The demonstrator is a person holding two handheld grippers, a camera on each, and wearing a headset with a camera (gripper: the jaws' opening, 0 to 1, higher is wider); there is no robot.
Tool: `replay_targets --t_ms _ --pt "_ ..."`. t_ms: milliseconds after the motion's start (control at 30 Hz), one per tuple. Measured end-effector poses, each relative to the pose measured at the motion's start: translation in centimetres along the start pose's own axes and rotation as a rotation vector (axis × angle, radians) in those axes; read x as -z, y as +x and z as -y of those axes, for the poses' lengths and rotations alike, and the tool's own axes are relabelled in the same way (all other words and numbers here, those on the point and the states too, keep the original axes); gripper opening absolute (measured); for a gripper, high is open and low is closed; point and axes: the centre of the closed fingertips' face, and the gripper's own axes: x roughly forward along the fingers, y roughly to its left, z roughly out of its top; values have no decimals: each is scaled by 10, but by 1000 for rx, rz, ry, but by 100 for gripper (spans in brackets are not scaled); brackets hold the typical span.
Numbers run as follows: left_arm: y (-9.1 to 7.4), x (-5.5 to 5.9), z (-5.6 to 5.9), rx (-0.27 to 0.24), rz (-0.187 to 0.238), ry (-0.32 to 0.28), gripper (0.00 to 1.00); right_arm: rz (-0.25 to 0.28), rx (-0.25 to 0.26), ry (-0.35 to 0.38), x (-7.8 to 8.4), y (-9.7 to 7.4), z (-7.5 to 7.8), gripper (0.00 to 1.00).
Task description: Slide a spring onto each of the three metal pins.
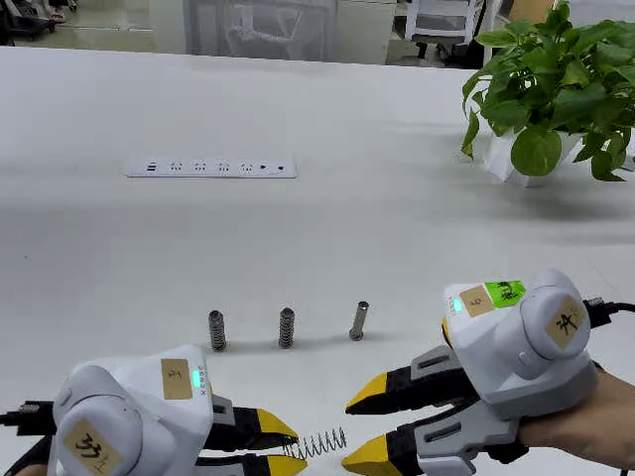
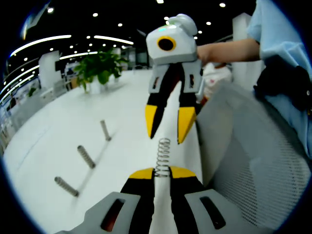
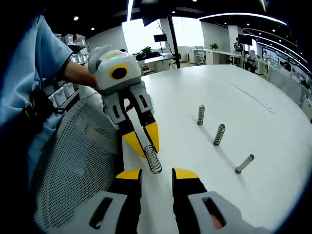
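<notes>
Three metal pins stand in a row on the white table. The left pin [image 1: 216, 330] and the middle pin [image 1: 287, 327] each carry a spring, and the right pin [image 1: 359, 320] is bare. My left gripper [image 1: 290, 448] is near the table's front edge, shut on one end of a loose spring [image 1: 319, 442] that sticks out toward my right gripper [image 1: 359, 428]. The right gripper is open, its yellow tips just past the spring's free end. In the left gripper view the spring [image 2: 163, 156] rises from the shut jaws. In the right gripper view the spring [image 3: 153, 159] lies ahead of the open jaws.
A white power strip [image 1: 210, 168] lies flat further back on the table. A potted plant [image 1: 551, 84] stands at the far right. A grey mesh chair [image 2: 243, 161] is close to the table's front edge, beside the person's blue sleeve [image 3: 29, 73].
</notes>
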Motion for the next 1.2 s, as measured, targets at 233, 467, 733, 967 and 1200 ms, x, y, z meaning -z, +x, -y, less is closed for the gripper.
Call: replay_targets --t_ms 233,467,733,967,1200 --pt "1 -1 2 12 0 18 10 3 -27 -16 1 0 -6 17" --pt "1 -2 3 16 0 24 10 4 -33 -16 2 0 -7 13" --pt "2 -2 4 17 -1 24 10 7 -25 -7 1 -1 -6 11" --pt "5 -1 6 20 -12 24 10 -25 -7 -42 -2 -3 -9 11" --pt "10 -1 10 33 -26 34 10 -44 12 -86 -6 -6 -11 11"
